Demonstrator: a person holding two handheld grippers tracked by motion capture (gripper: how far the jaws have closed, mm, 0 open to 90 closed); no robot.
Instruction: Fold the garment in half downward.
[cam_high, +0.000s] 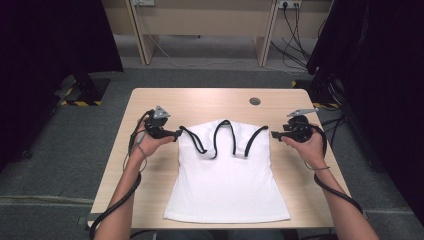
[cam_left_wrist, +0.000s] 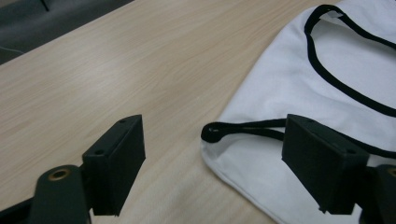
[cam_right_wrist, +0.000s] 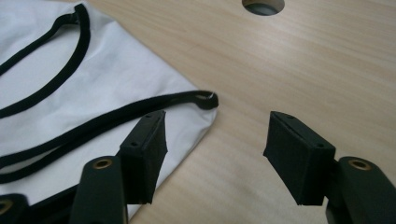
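You have a white top (cam_high: 227, 180) with black-edged straps lying flat on the wooden table (cam_high: 200, 102), hem toward you and straps pointing away. Your left gripper (cam_high: 176, 134) sits at the top's left shoulder corner, its tip right at the black strap end there, and your left hand (cam_high: 150, 142) rests on the table behind it. Your right gripper (cam_high: 273, 134) sits at the opposite shoulder corner, tip close to that strap end, held in your right hand (cam_high: 307, 145). A round cable hole (cam_high: 255, 101) lies in the table beyond the top. Cables trail from both grippers along your forearms.
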